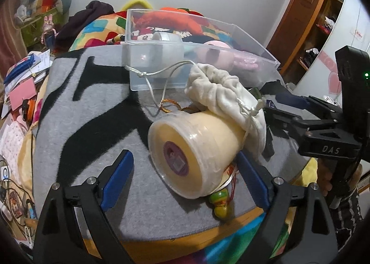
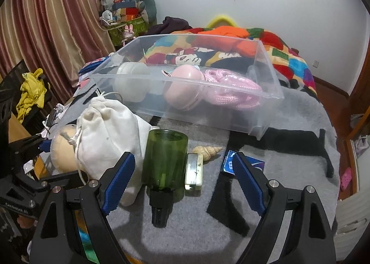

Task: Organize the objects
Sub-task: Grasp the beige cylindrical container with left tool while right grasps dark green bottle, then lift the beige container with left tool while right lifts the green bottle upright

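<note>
A clear plastic bin (image 1: 252,39) (image 2: 266,72) stands on a grey and black mat (image 1: 92,111) (image 2: 289,125). It holds a white round case (image 2: 131,81), a pink round case (image 2: 182,88) and a pink cord (image 2: 231,90). A cream tub (image 1: 196,148) (image 2: 62,146) lies on its side between my left gripper's (image 1: 187,169) open fingers, untouched on the left. A white drawstring pouch (image 1: 226,99) (image 2: 108,130) leans on it. My right gripper (image 2: 182,171) is open around a green bottle (image 2: 164,160) lying on the mat, not touching it.
Next to the bottle lie a small pale case (image 2: 194,171), a seashell (image 2: 207,151) and a blue packet (image 2: 231,162). A green and yellow wooden charm (image 1: 219,201) lies under the tub. A colourful quilt (image 2: 289,56) lies behind the bin. Clutter fills the left side (image 1: 20,93).
</note>
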